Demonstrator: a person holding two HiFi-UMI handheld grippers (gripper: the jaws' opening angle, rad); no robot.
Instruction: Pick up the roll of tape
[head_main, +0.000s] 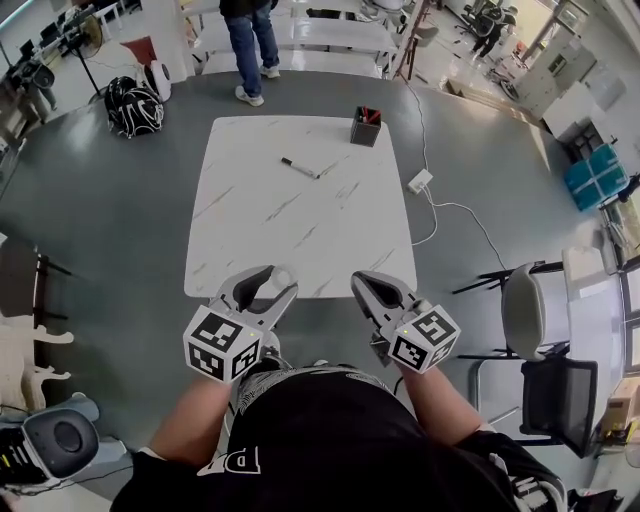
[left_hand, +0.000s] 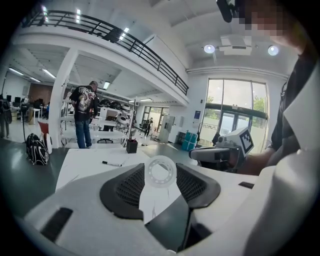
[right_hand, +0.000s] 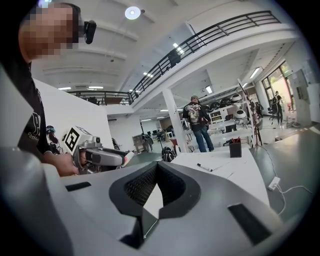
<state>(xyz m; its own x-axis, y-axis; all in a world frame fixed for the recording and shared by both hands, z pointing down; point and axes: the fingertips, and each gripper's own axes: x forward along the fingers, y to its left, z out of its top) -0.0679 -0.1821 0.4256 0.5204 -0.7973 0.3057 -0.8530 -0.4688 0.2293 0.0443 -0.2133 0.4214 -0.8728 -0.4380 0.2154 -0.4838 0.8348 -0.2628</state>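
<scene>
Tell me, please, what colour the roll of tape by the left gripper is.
The roll of tape is white, clearest in the left gripper view.

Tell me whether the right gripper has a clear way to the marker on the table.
Probably yes: the marker lies alone on the bare table, nothing between it and the right gripper. Its jaws are shut and empty, so they must open first.

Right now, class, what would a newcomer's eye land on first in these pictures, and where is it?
Two tongs with marker cubes fill the foreground at the near edge of the table. The left tongs grip a white tape roll, and the right tongs are shut and empty. Farther up the table lie a marker and a black pen cup, with a person standing beyond.
</scene>
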